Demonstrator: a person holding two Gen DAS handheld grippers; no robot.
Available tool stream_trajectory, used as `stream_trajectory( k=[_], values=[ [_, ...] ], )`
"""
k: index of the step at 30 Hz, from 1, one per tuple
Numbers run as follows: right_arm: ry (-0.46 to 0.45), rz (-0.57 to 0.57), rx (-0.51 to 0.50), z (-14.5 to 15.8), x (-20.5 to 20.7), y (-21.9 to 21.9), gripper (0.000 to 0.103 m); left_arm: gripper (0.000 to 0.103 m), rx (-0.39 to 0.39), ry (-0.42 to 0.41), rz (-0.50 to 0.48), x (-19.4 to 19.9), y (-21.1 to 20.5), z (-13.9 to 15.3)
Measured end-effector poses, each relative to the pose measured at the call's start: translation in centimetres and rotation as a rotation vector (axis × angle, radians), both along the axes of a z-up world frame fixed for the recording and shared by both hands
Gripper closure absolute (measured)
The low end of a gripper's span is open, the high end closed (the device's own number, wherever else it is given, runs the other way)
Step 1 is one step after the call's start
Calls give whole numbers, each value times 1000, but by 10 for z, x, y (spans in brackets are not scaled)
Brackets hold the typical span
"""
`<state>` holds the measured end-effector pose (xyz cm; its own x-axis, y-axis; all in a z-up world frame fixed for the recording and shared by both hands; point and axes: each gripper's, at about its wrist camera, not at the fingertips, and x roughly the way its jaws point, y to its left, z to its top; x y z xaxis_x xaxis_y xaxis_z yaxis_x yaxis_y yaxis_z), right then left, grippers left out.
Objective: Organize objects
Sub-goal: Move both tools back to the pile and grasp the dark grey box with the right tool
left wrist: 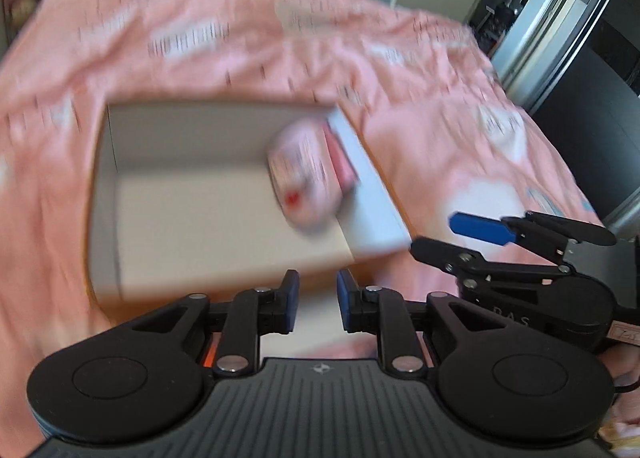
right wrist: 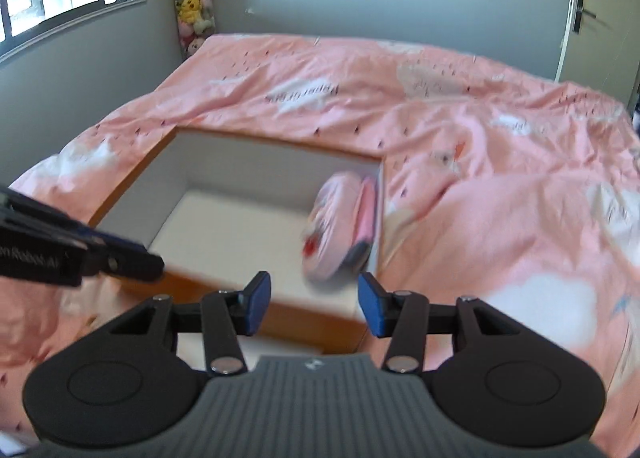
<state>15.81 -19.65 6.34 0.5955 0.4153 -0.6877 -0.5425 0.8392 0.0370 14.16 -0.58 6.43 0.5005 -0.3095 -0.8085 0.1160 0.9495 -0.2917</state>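
Left gripper (left wrist: 318,300) sits just above the box's near edge, jaws a narrow gap apart, nothing between them. Right gripper (right wrist: 314,304) stands wider open, also empty. Box (right wrist: 280,162), white inside with orange-brown outer walls, rests on the pink bedspread (right wrist: 480,138). Pink pouch (right wrist: 334,226) leans against its right inner wall; picture blurred.

My left gripper (left wrist: 318,300) points steeply down, its blue pads a narrow gap apart with nothing between them. My right gripper (right wrist: 315,304) tilts down too, its jaws about half open and empty. The two sit side by side, each showing at the edge of the other's view, well apart, not touching.
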Motion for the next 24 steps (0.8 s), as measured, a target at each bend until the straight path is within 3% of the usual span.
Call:
stream_trajectory(
  k=[8,16,24],
  values=[
    [103,-58,-49,-38,-58,-10,53,81,13,201,24,-45,-20,-60],
    [176,-89,-94,-61,-93,-19,59,81,61,253,16,-60,-31,-83],
    [226,-112,-135,-75,-106,-23,79,80,-6,310,2,-71,-34,-88]
  ],
)
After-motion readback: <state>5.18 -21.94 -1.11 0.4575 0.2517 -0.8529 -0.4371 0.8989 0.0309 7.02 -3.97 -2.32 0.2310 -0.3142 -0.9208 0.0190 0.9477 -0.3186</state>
